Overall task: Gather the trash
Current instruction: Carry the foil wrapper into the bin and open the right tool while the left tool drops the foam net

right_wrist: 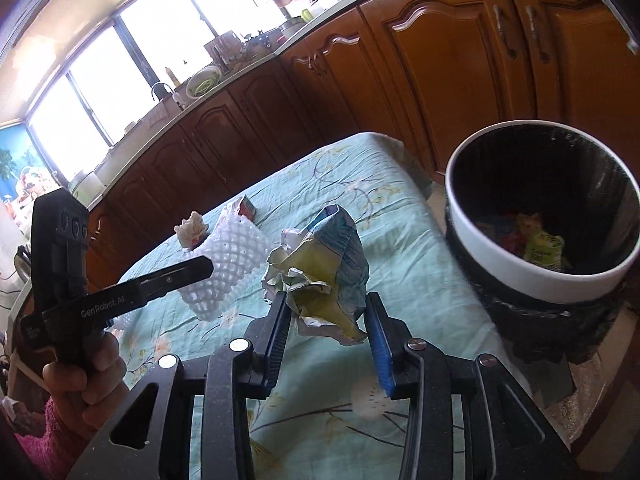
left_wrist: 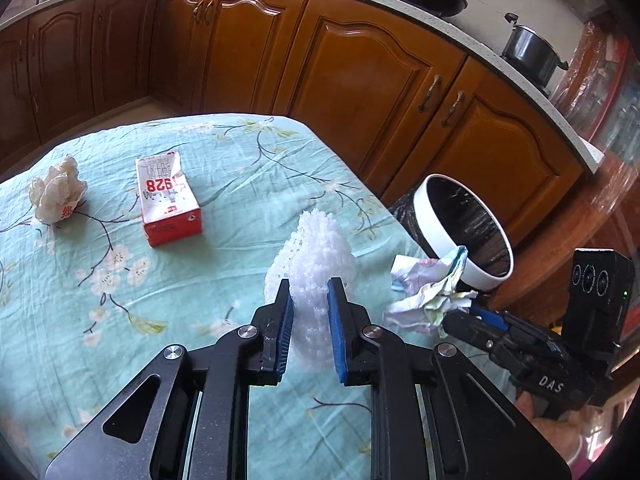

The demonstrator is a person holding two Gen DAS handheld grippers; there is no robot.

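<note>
Home kitchen: wooden cabinets [left_wrist: 360, 72], countertop pot [left_wrist: 530, 50], sink faucet [right_wrist: 160, 90].

Materials and finishes, table scene

Table [left_wrist: 224, 168] cover: thin cloth, creased, matt. Foam net [left_wrist: 316, 248] in left tool [left_wrist: 308, 308]: white plastic foam, bumpy lattice. Wrapper [right_wrist: 332, 264] in right tool [right_wrist: 326, 320]: crumpled paper, faint sheen. Carton [left_wrist: 170, 200] at 10 o'clock: printed card, smooth. Bin [right_wrist: 532, 272] at 2 o'clock: glossy white rim, shiny black liner. Cabinets [left_wrist: 360, 64]: varnished wood.
</note>
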